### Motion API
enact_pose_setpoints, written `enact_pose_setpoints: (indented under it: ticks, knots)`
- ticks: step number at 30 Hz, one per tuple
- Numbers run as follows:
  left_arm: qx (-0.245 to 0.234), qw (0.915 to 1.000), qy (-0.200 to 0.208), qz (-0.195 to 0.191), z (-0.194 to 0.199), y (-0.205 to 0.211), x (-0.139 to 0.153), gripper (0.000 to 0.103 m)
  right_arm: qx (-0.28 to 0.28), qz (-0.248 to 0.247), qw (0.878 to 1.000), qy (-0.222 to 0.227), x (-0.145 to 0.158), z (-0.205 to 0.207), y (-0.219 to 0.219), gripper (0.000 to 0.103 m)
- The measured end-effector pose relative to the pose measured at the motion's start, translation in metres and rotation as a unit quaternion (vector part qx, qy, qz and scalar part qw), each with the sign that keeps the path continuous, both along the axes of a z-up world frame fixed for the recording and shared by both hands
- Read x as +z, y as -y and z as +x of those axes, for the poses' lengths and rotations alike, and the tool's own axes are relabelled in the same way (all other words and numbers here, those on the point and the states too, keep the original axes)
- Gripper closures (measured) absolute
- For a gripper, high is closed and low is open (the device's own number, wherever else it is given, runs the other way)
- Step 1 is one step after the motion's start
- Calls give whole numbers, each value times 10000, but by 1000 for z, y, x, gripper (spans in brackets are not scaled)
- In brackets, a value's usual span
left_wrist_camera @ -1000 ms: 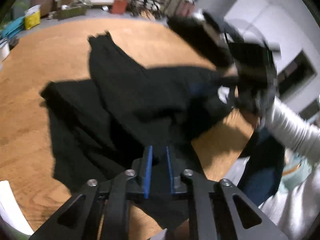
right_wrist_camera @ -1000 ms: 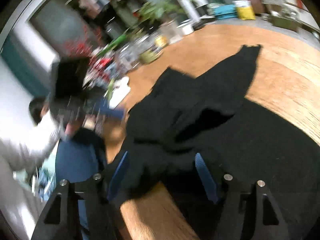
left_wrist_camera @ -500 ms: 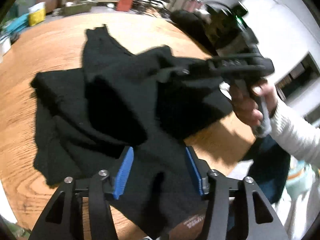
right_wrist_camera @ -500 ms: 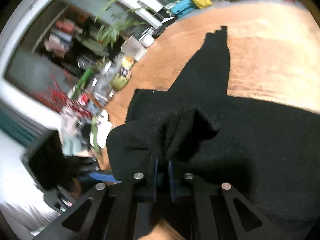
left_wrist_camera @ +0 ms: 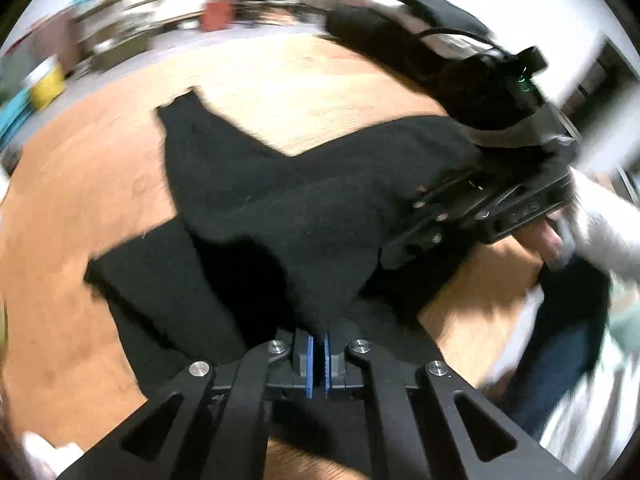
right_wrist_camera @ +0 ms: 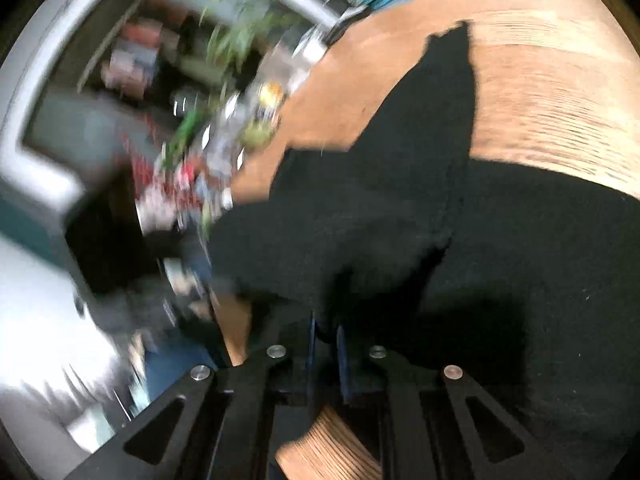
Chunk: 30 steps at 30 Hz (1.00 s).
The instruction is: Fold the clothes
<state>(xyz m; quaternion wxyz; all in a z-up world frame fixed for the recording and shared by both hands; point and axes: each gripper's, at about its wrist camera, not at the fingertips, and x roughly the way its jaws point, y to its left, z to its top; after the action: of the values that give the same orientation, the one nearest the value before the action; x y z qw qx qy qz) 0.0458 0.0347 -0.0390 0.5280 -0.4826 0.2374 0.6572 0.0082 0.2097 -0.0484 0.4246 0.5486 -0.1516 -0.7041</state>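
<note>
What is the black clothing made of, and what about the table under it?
The black garment looks like a soft, matte knit, maybe wool or fleece: its edges are fuzzy, with bits of lint. The table looks like light brown wood with a smooth finish; grain lines show in the right wrist view, though motion blur leaves that uncertain.

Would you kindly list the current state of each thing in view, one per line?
Black garment: partly folded, near edge lifted off the table, one pointed end lying flat.
Left gripper: shut on the black garment's near edge.
Right gripper: shut on a bunched fold of the black garment.
Wooden table: bare around the garment.
Both views: motion-blurred.
</note>
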Motion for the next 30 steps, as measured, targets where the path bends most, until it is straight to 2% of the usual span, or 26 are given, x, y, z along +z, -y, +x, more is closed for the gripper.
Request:
enact_pose_setpoints:
  ticks: [1, 4, 6, 8, 10, 12, 16, 18, 19, 20, 21, 24, 25, 26, 28, 30]
  knots:
    - [-388, 9992, 52, -65, 4, 1, -2, 100, 240, 195, 9994, -159, 1, 4, 5, 94]
    - [-1148, 9899, 304, -776, 16, 4, -27, 100, 699, 685, 9949, -227, -5, 8, 18, 92]
    - [-1270, 9843, 250, -1197, 23, 8, -46, 100, 843, 730, 9936, -167, -6, 9, 19, 75]
    - [-1112, 9871, 258, -1118, 24, 14, -50, 100, 792, 625, 9947, -207, 0, 10, 13, 48]
    - [-876, 9914, 362, -901, 18, 19, -45, 100, 514, 352, 9976, -303, 13, 8, -1, 42]
    - [-747, 9932, 471, -761, 14, 24, -41, 100, 146, 172, 9993, -299, 21, 2, -11, 42]
    - [-691, 9934, 741, -544, 10, 32, -34, 100, -582, -28, 9977, 344, 10, -13, -15, 42]
    - [-747, 9919, 972, -322, 12, 38, -25, 100, -725, -37, 9956, 594, 0, -17, -9, 56]
    - [-785, 9912, 1048, -167, 13, 42, -19, 100, -794, -34, 9943, 713, -5, -19, -6, 73]
    - [-785, 9910, 1082, -10, 14, 43, -13, 100, -816, 202, 9942, 663, -8, -18, -1, 86]
    - [-713, 9915, 1076, 154, 13, 42, -7, 100, -832, 511, 9936, 560, -14, -18, 6, 88]
    - [-463, 9920, 1004, 608, 8, 34, 7, 100, -969, 981, 9903, 167, -12, -19, 18, 87]
    - [-299, 9928, 929, 690, 3, 26, 7, 100, -985, 1089, 9892, 14, -9, -19, 22, 80]
    - [-141, 9935, 876, 712, 1, 22, 5, 100, -955, 1035, 9900, -63, -4, -15, 17, 66]
    - [208, 9944, 760, 697, -4, 26, -5, 100, -895, 928, 9914, -219, 5, -6, 9, 49]
    - [501, 9936, 717, 711, -6, 35, -12, 100, -835, 819, 9924, -374, 15, 3, 0, 39]
